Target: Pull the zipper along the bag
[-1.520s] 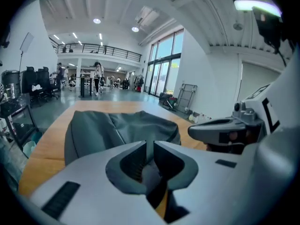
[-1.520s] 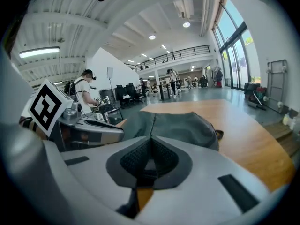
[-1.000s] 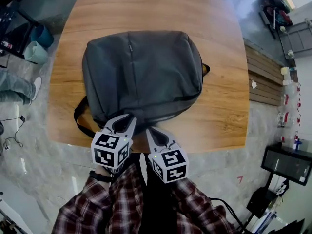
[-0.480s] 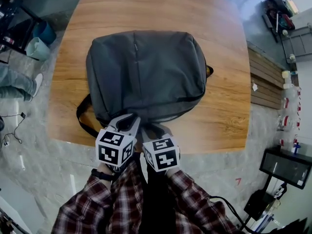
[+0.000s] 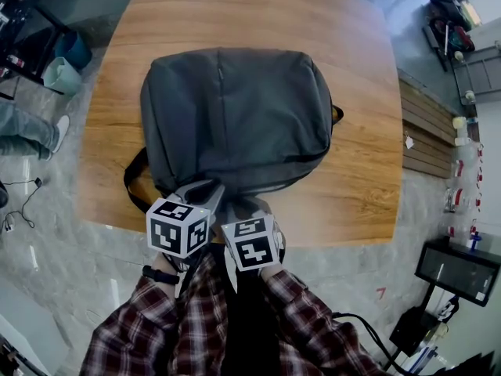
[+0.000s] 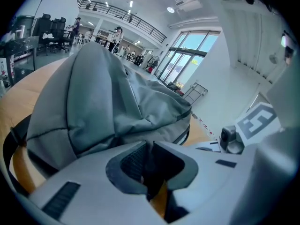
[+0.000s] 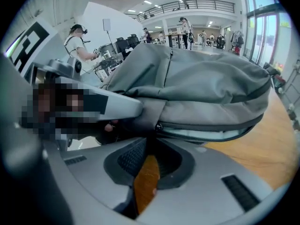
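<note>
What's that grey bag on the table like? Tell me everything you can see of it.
The backpack is dark grey, of soft, woven-looking fabric, lying flat on the wooden table. A black strap loops out at its left. Its side zipper is partly open, showing pale lining. The left gripper and right gripper meet its near edge, jaws together.

head view: overhead, steeply down, far | gripper views: low, facing outward, close (side by side) | shared: grey fabric backpack (image 5: 235,116), near edge
</note>
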